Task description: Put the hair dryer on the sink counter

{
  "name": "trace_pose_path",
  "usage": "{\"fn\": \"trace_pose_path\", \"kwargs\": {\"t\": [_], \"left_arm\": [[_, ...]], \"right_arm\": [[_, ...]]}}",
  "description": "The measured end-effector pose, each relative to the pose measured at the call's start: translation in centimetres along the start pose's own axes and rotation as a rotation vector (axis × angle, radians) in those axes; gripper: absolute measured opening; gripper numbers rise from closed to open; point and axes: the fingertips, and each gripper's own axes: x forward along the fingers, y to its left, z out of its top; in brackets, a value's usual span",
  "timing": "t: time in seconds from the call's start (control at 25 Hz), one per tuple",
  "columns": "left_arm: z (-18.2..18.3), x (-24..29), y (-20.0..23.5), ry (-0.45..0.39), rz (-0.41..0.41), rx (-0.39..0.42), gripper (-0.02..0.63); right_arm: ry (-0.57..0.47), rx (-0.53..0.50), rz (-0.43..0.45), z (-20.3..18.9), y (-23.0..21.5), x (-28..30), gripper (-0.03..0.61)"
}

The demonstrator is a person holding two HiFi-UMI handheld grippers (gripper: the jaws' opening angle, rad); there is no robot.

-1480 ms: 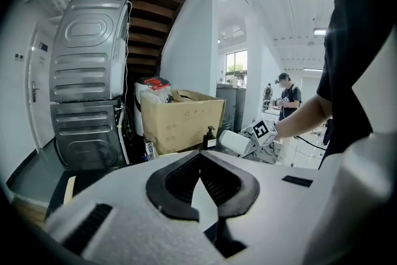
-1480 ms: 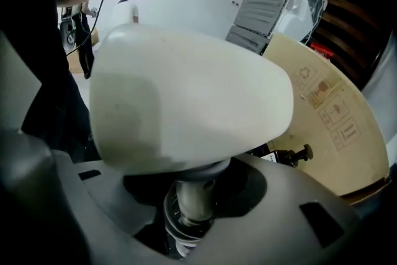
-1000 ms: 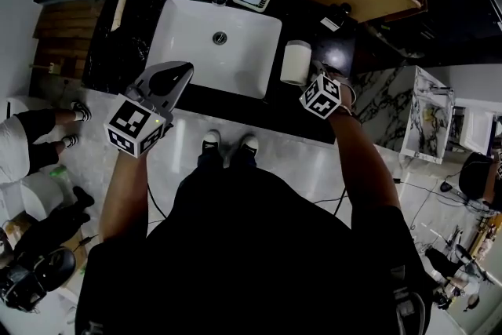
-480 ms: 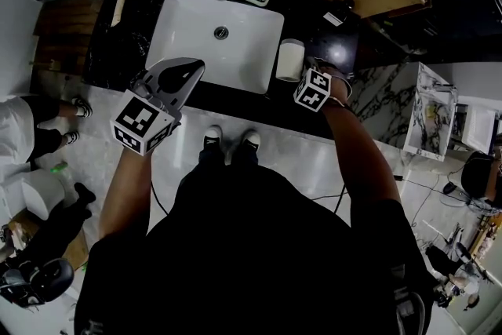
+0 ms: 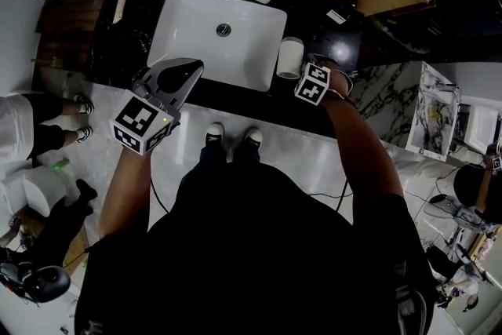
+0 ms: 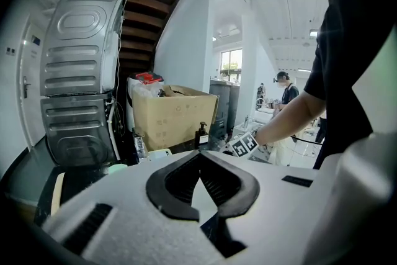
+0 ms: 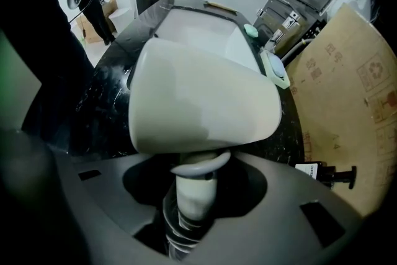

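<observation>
Lowered slightly, right gripper (image 7: pixel 195 195) has its jaws clamped on the handle of cream plastic hair dryer (image 7: pixel 198 102) over black marble worktop (image 7: pixel 105 102); left gripper (image 6: pixel 200 158) jaws closed, empty.

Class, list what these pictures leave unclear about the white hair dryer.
Whether the white hair dryer touches the black sink counter: right gripper view, its own body hides the underside.
Its handle's lower end: same view, hidden down between the jaws.
The right gripper, head view: jaws hidden under its marker cube.

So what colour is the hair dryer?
Creamy white. The hair dryer shows best in the right gripper view, against the black counter.
</observation>
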Motion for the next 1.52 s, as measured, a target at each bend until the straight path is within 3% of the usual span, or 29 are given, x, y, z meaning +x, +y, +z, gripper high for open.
{"fn": "trace_pose_path", "kwargs": {"t": [0.76, 0.88, 1.52], "left_arm": [[0.0, -0.1, 0.1, -0.001, 0.008, -0.005, 0.015], [0.2, -0.3, 0.1, -0.004, 0.013, -0.003, 0.015], [0.2, -0.4, -0.5, -0.003, 0.017, -0.001, 0.015]], "right_arm": [[-0.037, 0.051, 0.133, -0.2, -0.1, 0.3, 0.187], [-0.058, 0.079, 0.175, -0.2, 0.2, 0.2, 0.215], [-0.056, 0.074, 0.155, -0.7, 0.1, -0.6, 0.213]]}}
